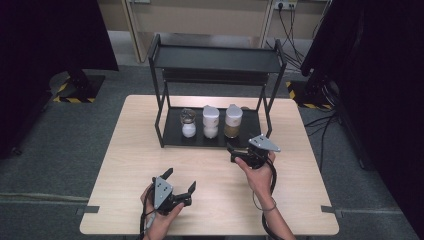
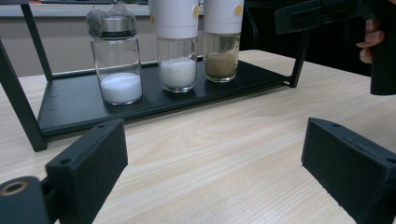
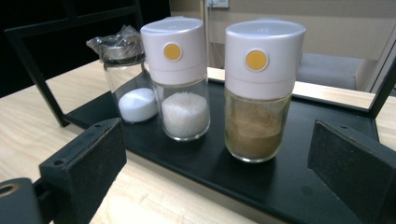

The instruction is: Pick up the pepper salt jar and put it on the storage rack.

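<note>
Right gripper (image 1: 234, 151): jaws apart, empty, facing brown-spice jar (image 3: 258, 91); sugar jar (image 3: 180, 79) just left. Left gripper (image 1: 179, 181): jaws apart, empty, over counter (image 1: 125, 165).

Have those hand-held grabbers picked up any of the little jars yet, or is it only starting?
Only starting. All three jars stand on the rack's bottom shelf. The right gripper is open and faces the brown-filled jar, apparently lining up on it without touching. The left gripper rests open near the table's front. Grasping and moving remain.
</note>
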The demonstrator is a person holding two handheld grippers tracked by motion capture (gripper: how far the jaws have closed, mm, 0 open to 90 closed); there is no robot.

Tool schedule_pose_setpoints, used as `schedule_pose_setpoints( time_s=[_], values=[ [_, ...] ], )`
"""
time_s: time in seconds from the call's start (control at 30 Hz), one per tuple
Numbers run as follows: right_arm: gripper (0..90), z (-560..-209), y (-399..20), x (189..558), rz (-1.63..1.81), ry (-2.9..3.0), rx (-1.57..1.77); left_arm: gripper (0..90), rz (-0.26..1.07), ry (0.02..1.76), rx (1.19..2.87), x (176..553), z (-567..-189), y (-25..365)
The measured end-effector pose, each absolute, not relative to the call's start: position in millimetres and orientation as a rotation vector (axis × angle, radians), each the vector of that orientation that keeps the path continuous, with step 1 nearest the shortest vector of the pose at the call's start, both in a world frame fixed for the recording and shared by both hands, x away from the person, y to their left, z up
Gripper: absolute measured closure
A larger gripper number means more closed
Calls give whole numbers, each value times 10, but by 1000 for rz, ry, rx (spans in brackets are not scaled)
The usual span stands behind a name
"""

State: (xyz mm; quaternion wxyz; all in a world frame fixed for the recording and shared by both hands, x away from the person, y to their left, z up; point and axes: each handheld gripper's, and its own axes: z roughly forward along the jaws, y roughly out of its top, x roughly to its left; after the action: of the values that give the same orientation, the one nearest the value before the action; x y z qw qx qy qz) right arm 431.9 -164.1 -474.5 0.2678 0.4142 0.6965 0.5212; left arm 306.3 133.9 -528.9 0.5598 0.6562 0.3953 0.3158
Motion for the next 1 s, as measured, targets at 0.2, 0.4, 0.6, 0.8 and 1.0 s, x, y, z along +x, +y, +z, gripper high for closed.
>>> schedule_pose_setpoints(
  time_s=[0.2,0.4,0.6,0.8,1.0],
  values=[
    [46,-4760,-1653,4240,1407,1894,1104,64,744,933,1548,3064,-5289,1337],
    [45,-4751,-1656,4201,1410,1895,1095,63,743,934,1547,3065,-5289,1339],
    [43,-4750,-1660,4160,1401,1900,1078,63,744,934,1546,3065,-5289,1339],
    [41,-4751,-1670,4108,1406,1908,1069,63,743,933,1548,3065,-5288,1338],
    [36,-4766,-1688,4051,1406,1922,1066,63,743,934,1547,3065,-5289,1339]
  ],
)
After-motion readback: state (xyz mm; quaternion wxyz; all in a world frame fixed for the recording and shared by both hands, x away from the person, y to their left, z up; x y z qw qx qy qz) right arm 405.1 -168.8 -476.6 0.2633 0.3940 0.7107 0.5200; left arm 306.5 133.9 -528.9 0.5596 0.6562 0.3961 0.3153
